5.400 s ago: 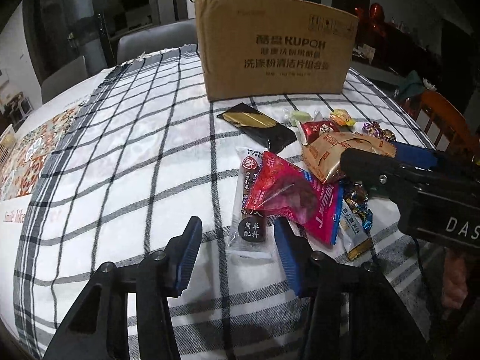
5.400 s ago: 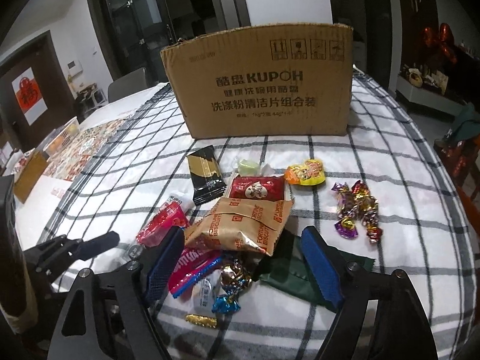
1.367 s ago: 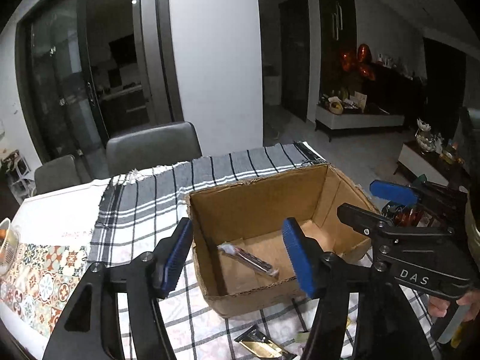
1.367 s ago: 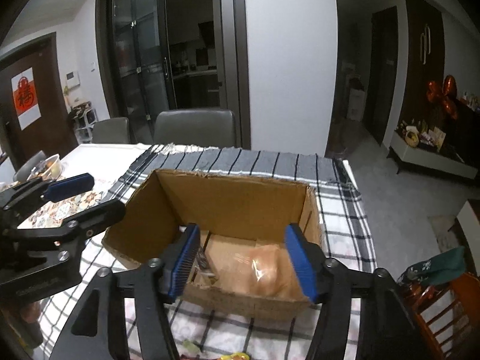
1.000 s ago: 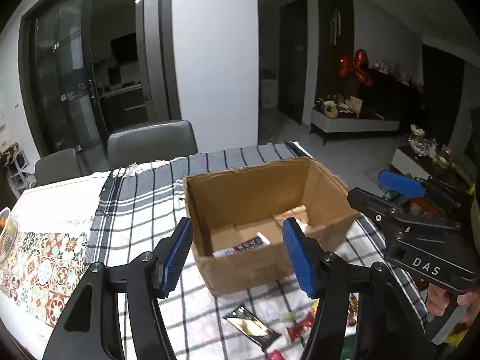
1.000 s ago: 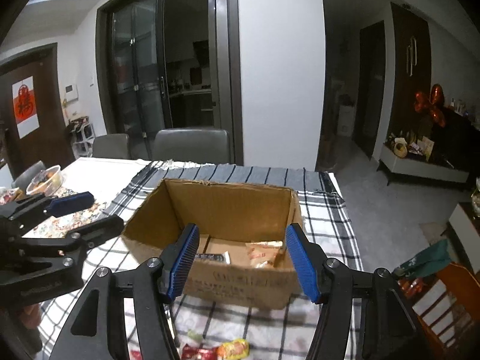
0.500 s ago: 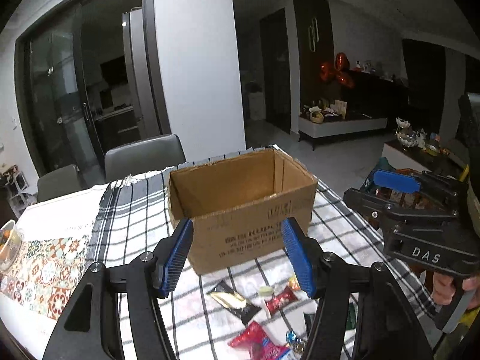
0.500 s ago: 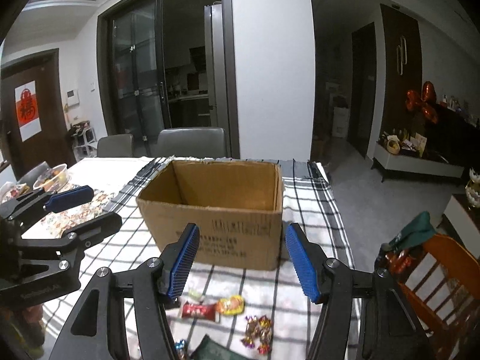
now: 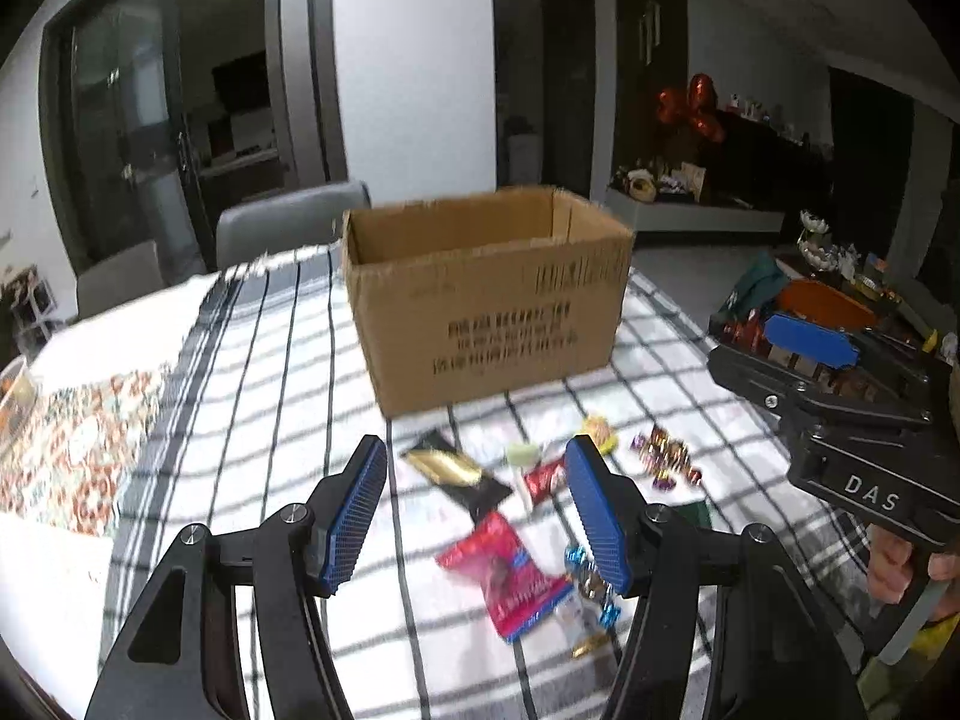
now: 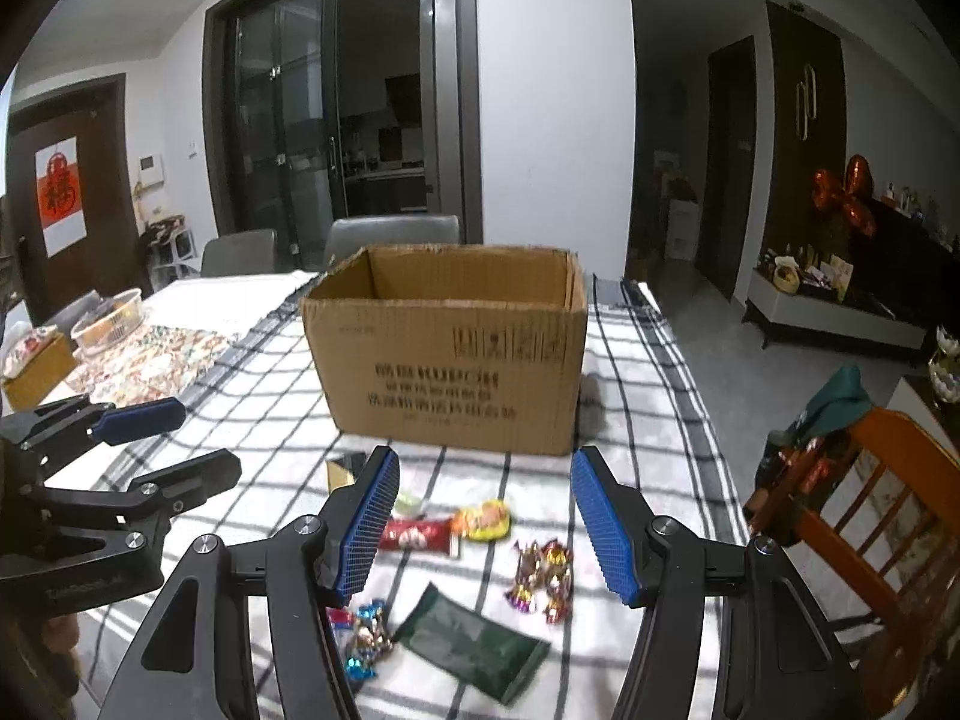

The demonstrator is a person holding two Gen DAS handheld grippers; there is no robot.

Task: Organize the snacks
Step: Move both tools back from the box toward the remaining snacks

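Cardboard box [image 10: 447,354] stands mid-frame on the checked surface [image 10: 648,420]; the loose snacks [image 10: 480,519] lie below it. Both my left gripper [image 9: 474,510] and right gripper [image 10: 483,522] hang empty, fingers spread. I judge another pickup is next: lower onto one wrapper and close.

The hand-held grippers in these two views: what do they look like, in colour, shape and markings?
Both look the same. The left hand-held gripper has a black angular frame with silver screws, and two long flat fingers faced with blue ribbed pads. The right hand-held gripper matches it; seen from the left wrist view, its black body bears white letters "DAS". No cables or sleeves are visible.
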